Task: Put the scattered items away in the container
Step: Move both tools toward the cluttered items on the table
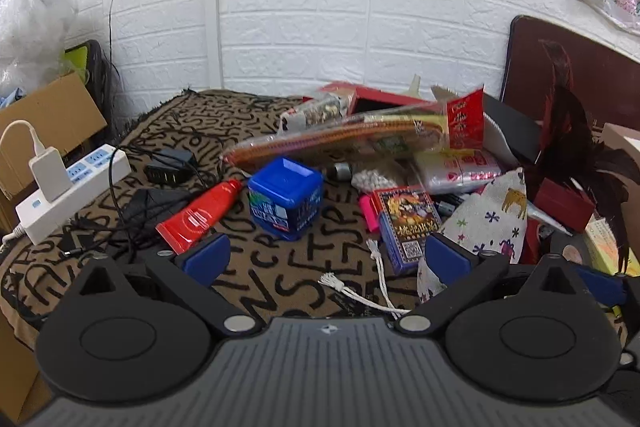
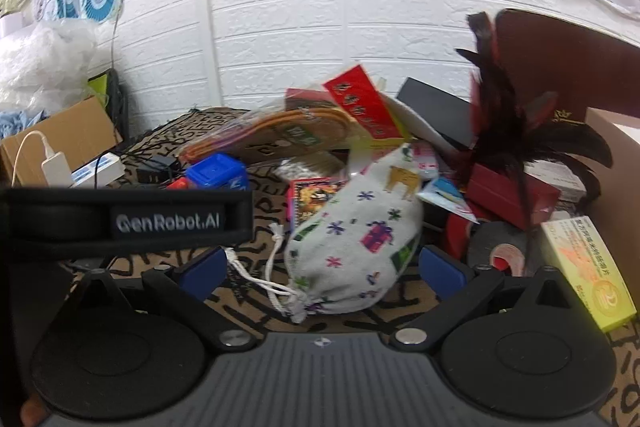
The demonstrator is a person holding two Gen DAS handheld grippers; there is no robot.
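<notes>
My left gripper (image 1: pixel 326 255) is open and empty above the patterned cloth. Ahead of it stand a blue cube box (image 1: pixel 285 197), a red tube (image 1: pixel 200 215) and a card box (image 1: pixel 408 227). My right gripper (image 2: pixel 322 263) is open, its fingers on either side of a white drawstring pouch (image 2: pixel 356 247) with printed figures, not closed on it. The pouch also shows in the left wrist view (image 1: pixel 492 215). A red box (image 1: pixel 384 101) stands open at the back of the pile. The left gripper's strap (image 2: pixel 128 217) crosses the right wrist view at left.
A pile of packets, insoles in plastic (image 1: pixel 340 143), a black feather duster (image 2: pixel 516 131), a tape roll (image 2: pixel 500 251) and a yellow box (image 2: pixel 588 267) fill the right side. A white power strip (image 1: pixel 72 187), black chargers and cables lie left. Cardboard box (image 1: pixel 52 115) at far left.
</notes>
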